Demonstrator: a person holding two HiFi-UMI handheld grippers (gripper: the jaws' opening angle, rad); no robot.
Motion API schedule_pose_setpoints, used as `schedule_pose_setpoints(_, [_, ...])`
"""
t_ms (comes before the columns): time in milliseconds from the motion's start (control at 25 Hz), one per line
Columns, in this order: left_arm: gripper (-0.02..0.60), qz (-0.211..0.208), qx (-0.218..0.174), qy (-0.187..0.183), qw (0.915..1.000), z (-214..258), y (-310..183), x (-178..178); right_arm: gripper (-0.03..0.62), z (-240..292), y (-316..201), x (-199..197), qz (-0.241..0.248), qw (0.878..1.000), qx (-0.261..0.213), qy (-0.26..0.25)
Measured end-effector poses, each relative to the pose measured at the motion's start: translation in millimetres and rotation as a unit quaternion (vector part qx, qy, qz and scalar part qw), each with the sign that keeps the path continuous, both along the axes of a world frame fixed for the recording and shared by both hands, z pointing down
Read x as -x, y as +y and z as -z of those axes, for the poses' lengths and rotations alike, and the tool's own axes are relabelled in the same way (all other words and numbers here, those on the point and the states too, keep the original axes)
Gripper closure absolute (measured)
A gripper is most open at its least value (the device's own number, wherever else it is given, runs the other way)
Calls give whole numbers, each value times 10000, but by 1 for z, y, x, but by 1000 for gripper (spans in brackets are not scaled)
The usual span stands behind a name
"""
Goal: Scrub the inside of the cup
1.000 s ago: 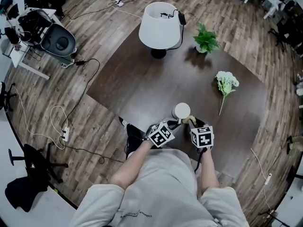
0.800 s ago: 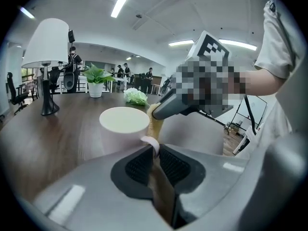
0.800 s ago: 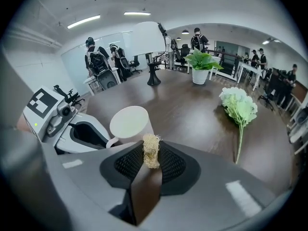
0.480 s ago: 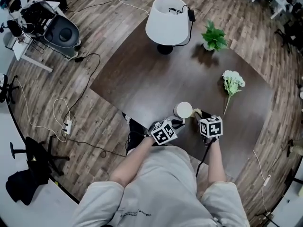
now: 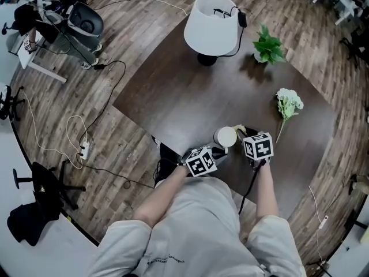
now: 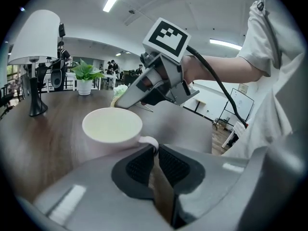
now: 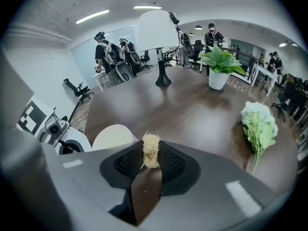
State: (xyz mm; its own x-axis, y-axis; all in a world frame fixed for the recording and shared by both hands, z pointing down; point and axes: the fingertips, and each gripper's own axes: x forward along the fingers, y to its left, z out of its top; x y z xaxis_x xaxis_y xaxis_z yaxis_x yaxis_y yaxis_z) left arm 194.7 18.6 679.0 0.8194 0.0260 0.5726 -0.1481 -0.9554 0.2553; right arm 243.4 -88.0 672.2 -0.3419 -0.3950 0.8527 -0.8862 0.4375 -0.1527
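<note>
Closest in, the left gripper (image 6: 156,150) has its jaws pinched together on the handle (image 6: 148,142) of the white cup (image 6: 112,126). The cup stands upright, mouth up, near the person's edge of the table (image 5: 184,103). Just beyond its far rim, the right gripper (image 7: 150,159) is clamped on a tuft of fibre scrubber (image 7: 150,149), which sits outside the cup, beside the rim. From that tuft the mouth lies leftward and lower, so entry likely goes left, then down. Farther off lie the flowers (image 5: 288,101), plant (image 5: 268,48) and lamp (image 5: 213,25).
</note>
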Motion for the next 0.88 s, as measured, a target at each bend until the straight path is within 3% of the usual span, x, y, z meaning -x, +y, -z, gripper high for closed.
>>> schedule_pose_setpoints(320, [548, -191, 32, 23, 9998, 1, 1, 0, 480, 15, -15, 26, 648, 9978, 84, 113])
schedule_pose_setpoints(880, [548, -355, 78, 87, 9993, 4, 0, 0, 483, 19, -25, 91, 1775, 9816, 91, 703])
